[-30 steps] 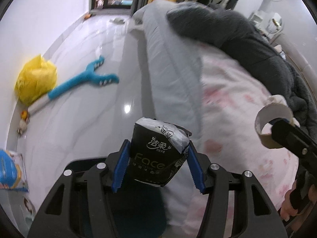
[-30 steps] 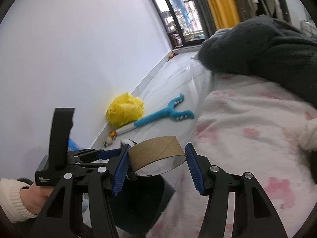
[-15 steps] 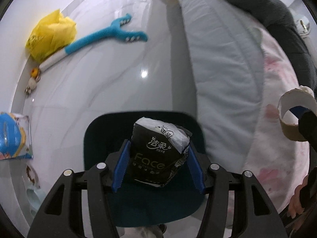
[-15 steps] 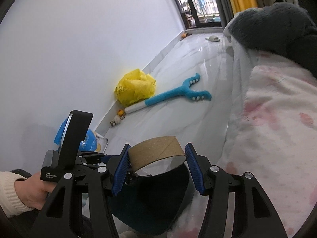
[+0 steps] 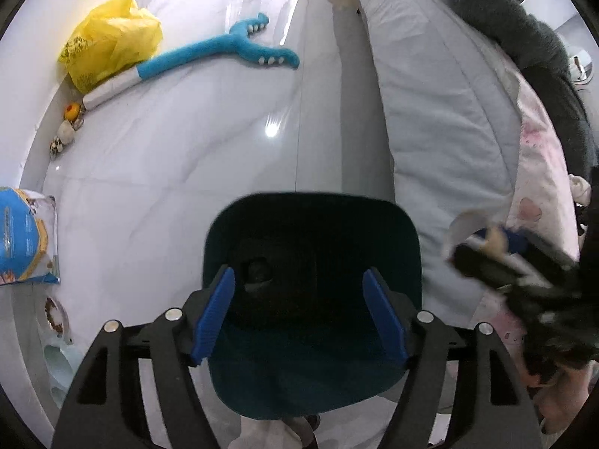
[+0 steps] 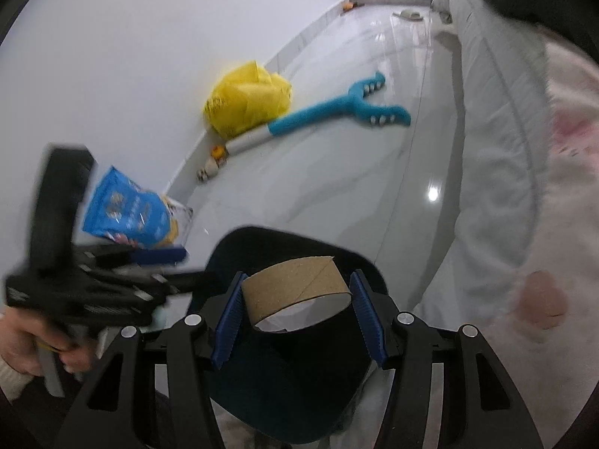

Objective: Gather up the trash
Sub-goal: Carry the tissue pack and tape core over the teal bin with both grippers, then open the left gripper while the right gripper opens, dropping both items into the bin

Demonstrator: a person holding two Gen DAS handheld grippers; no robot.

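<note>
1. Glossy pale marble floor (image 5: 157, 172) runs beside a bed with a grey quilted cover (image 5: 430, 112); at the lower middle of both wrist views stands a dark teal plastic bin (image 5: 408, 232), mouth up.
2. Nearest in the left view, the left gripper (image 5: 298, 314) hangs over that mouth; its jaws have just been opening and nothing is between the blue pads. A dark lump deep in the bin may be the dropped packet, though it is too dim to be sure.
3. In the right view, the right gripper (image 6: 295, 316) clamps a brown cardboard tube ring (image 6: 295, 292) by its sides, above the bin's near rim.
4. To do this step well, I would carry the ring over the middle of the mouth, clear of the left gripper at the left of that frame, before letting go.
5. Release low, since a light ring could bounce off the rim.
6. Farther up the frame lie a blue snack bag (image 6: 127, 213), a blue forked plush toy (image 5: 224, 48) and a yellow plastic bag (image 5: 108, 41) by the wall.
</note>
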